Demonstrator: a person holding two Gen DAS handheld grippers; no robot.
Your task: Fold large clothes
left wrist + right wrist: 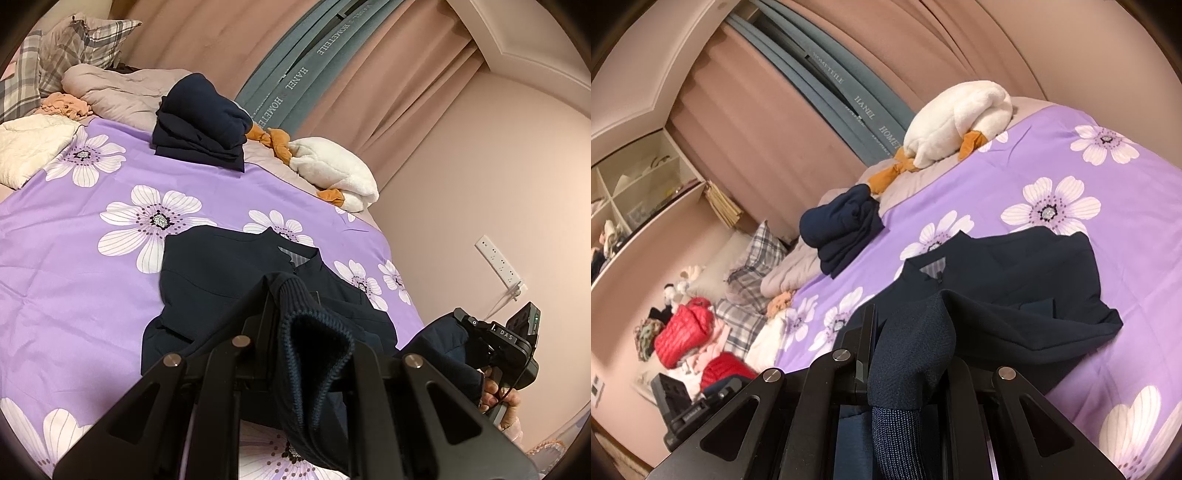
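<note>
A navy jacket (229, 288) lies flat on the purple flowered bedsheet (74, 236), collar pointing away. My left gripper (291, 299) is shut on a ribbed navy cuff (314, 354), lifted above the jacket's near part. At the right edge of the left wrist view, a hand holds my right gripper (465, 328), with navy cloth running into it. In the right wrist view the jacket (1015, 280) spreads on the sheet (1126, 240), and my right gripper (908, 325) is shut on a ribbed navy edge (908, 354). The left gripper (701, 398) shows low left.
A folded navy stack (203, 122) sits at the far side of the bed beside a white plush goose (332, 170). Plaid pillows (74, 44) and a cream quilted garment (33, 147) lie at left. Red down jackets (683, 328) are piled beyond the pillows. A power strip (498, 262) hangs on the wall.
</note>
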